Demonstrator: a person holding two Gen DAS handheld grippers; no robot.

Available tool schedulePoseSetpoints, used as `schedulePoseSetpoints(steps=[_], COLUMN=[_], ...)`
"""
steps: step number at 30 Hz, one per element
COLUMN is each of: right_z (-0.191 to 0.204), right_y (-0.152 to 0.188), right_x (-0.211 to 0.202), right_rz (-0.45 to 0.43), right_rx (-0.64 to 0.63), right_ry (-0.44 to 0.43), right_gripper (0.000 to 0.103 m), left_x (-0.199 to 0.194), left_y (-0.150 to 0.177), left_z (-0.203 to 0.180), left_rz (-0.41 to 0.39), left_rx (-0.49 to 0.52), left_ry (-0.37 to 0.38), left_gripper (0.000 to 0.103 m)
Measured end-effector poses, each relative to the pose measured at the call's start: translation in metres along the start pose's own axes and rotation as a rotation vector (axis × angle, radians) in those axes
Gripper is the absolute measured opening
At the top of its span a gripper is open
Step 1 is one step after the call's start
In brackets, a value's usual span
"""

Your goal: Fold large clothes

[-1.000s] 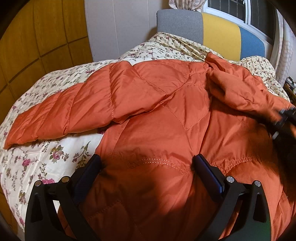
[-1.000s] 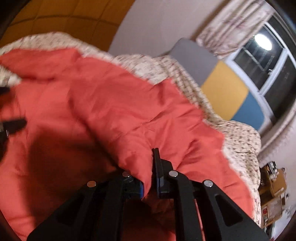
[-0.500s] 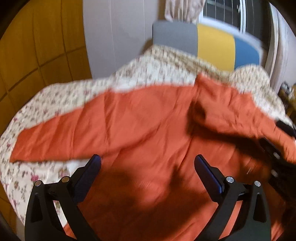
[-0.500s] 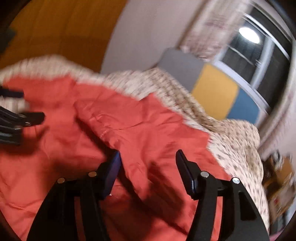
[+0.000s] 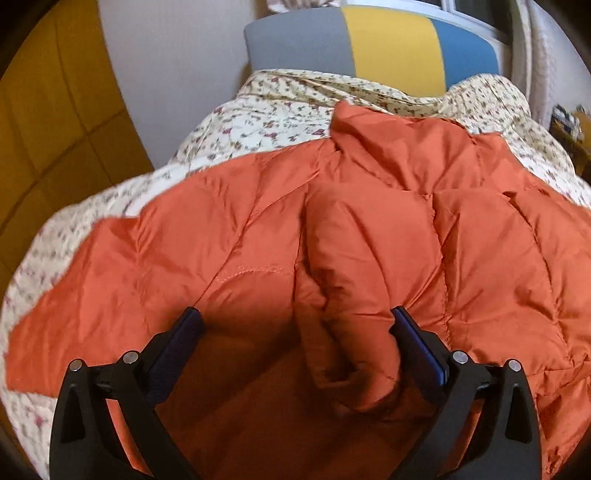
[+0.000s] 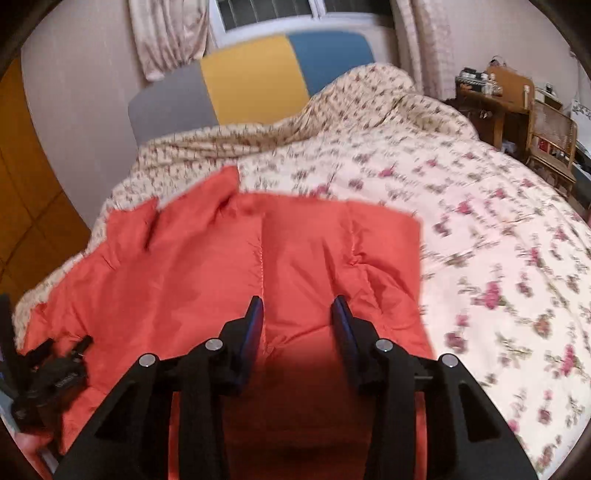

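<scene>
An orange quilted down jacket [image 5: 258, 236] lies spread on a floral bedspread [image 5: 266, 118]. One sleeve [image 5: 343, 295] is folded over the jacket's middle, its cuff between my left fingers. My left gripper [image 5: 295, 328] is open just above the jacket and holds nothing. In the right wrist view the jacket [image 6: 221, 258] fills the lower left, its right edge straight against the bedspread [image 6: 480, 240]. My right gripper [image 6: 299, 317] is open over the jacket and empty. The left gripper also shows at the right wrist view's left edge [image 6: 48, 373].
A grey, yellow and blue headboard [image 5: 369, 44] stands at the bed's far end. Yellow panelled wall [image 5: 48, 122] lies to the left. A wooden desk and chair [image 6: 524, 110] stand to the right of the bed. Curtains [image 6: 166, 33] hang by the window.
My right gripper let go of the folded sleeve and opened, then swung right over the jacket's right side. The sleeve now lies across the jacket's middle. My left gripper stayed open and shifted right.
</scene>
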State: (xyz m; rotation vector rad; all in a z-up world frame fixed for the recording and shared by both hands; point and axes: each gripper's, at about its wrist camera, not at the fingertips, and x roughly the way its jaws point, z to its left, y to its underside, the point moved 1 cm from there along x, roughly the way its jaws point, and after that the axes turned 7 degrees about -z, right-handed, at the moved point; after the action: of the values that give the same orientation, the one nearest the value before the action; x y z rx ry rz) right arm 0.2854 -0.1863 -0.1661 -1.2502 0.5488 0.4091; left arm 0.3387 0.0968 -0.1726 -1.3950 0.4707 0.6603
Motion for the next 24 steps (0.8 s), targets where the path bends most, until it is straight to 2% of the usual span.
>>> schedulePoseSetpoints(steps=[7, 10, 13, 15, 18, 20, 22, 24], right_z=[0.016, 0.012, 0.005, -0.003, -0.011, -0.019, -0.028, -0.021], right_y=[0.009, 0.014, 0.009, 0.002, -0.004, -0.004, 0.004, 0.004], right_x=[0.049, 0.056, 0.05, 0.03, 0.007, 0.017, 0.042, 0.047], right_rz=[0.049, 0.049, 0.048, -0.003, -0.088, -0.044, 0.05, 0.05], right_rx=[-0.133, -0.126, -0.089, -0.03, 0.019, 0.042, 0.069, 0.033], right_ry=[0.071, 0.064, 0.016, -0.021, 0.003, 0.034, 0.08, 0.108], right_gripper=[0.04, 0.04, 0.041, 0.041, 0.047, 0.046, 0.047, 0.049], left_x=[0.0, -0.001, -0.002, -0.002, -0.001, 0.0, 0.002, 0.005], left_y=[0.007, 0.008, 0.009, 0.009, 0.009, 0.009, 0.009, 0.009], left_z=[-0.002, -0.001, 0.0, 0.0, 0.0, 0.002, 0.005, 0.007], left_rz=[-0.006, -0.005, -0.004, -0.001, 0.003, 0.011, 0.019, 0.026], left_rx=[0.006, -0.003, -0.013, -0.017, -0.016, -0.024, -0.038, -0.049], left_ry=[-0.027, -0.026, -0.024, -0.021, -0.021, -0.011, 0.009, 0.024], left_gripper=[0.1, 0.1, 0.1, 0.1, 0.1, 0.1, 0.1, 0.1])
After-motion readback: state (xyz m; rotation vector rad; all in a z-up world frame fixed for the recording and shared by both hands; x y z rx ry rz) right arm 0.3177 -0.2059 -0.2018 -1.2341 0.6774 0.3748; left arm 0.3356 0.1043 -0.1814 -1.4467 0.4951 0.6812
